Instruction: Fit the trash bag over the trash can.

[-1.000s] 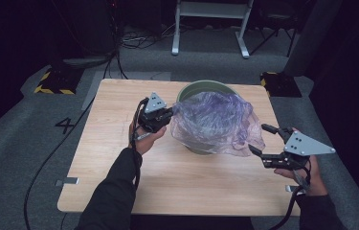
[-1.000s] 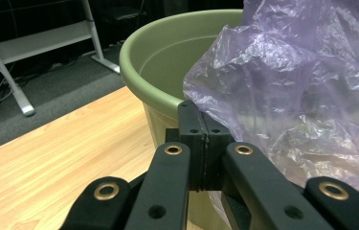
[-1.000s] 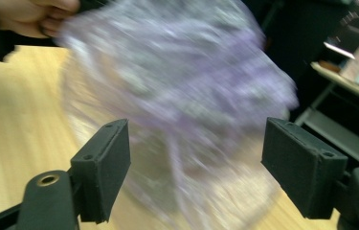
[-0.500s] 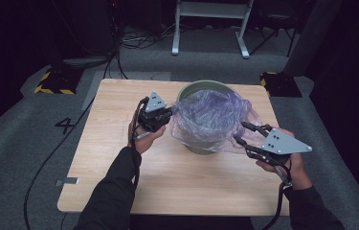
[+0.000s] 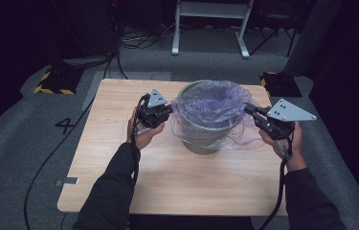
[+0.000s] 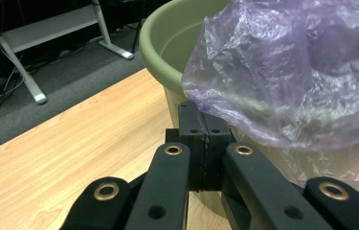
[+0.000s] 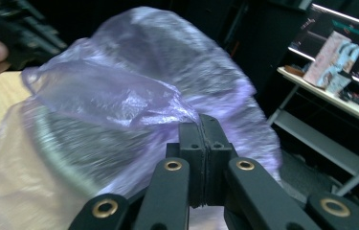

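Note:
A green bucket stands mid-table, draped in a thin purple plastic bag. My left gripper is at the bucket's left side, shut on the bag's edge; in the left gripper view its jaws meet under the film, beside the green rim. My right gripper is at the bucket's right side. Its jaws have just been closing and now pinch the bag's edge, with the film bulging beyond them. The left gripper shows far off in that view.
The wooden table has bare room in front of the bucket and at its left. Behind it on the grey floor stand a white metal frame and two yellow-black striped blocks. Cables trail on the floor at left.
My right gripper moved left and up to the bag's right edge and closed on it. The bag now sits more spread over the bucket. The left gripper stayed put.

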A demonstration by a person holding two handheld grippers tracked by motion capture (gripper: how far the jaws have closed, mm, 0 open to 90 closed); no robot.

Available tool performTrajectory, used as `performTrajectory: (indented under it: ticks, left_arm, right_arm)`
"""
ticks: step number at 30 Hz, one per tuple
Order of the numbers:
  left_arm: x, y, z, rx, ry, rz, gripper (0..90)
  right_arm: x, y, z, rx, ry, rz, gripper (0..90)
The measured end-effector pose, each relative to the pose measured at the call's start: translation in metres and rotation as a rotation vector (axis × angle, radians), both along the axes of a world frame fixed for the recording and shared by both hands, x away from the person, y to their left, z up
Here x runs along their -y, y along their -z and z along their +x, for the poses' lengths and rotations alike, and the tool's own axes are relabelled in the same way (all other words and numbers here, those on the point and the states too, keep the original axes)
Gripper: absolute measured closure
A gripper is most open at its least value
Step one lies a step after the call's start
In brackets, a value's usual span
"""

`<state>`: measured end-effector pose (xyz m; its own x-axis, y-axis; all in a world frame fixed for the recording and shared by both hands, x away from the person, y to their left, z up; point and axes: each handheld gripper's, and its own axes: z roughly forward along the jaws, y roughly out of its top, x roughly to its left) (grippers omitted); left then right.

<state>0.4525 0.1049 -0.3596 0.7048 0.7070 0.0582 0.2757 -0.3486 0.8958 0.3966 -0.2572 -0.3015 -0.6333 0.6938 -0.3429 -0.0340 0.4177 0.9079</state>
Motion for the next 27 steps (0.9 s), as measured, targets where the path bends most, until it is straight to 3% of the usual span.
performTrajectory:
  ticks: [17, 27]
  left_arm:
    - [0.001, 0.006, 0.014, -0.040, -0.002, 0.045, 89.5]
    - [-0.002, 0.016, 0.023, -0.087, 0.002, 0.069, 89.5]
  right_arm:
    - [0.013, -0.004, 0.078, -0.110, 0.183, 0.003, 89.9]
    - [0.017, 0.012, 0.110, -0.213, 0.246, 0.019, 90.0]
